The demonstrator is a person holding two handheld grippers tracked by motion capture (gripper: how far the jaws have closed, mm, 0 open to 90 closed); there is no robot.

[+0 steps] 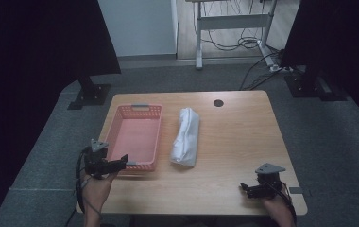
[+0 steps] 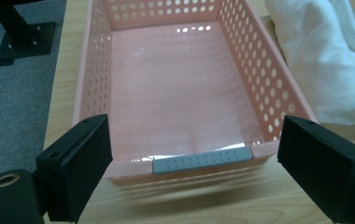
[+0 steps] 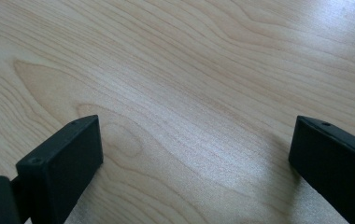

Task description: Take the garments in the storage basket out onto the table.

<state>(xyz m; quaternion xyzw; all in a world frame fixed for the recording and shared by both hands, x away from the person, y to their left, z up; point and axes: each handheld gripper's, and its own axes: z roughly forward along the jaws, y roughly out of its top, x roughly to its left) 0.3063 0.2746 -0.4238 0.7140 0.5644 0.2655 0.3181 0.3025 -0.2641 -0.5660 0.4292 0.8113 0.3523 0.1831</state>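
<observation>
Black jaws on the left gripper [image 2: 192,163] are spread wide, nothing between them. They sit at the near short end of the pink basket [image 2: 278,93], one jaw off each near corner; contact can't be confirmed. Grey handle tab [image 2: 202,160] on the near rim lies centred between the jaws. Basket is empty, standing on the left part of the wooden table [image 1: 234,137].

Right gripper [image 3: 194,154]: jaws also wide apart, holding nothing, bare wood under them. In the high view it's at the near right corner of the table [image 1: 253,189], well apart from the basket.

White cloth [image 1: 185,137], rolled up, lies just beside the basket's right wall, between the two grippers.
</observation>
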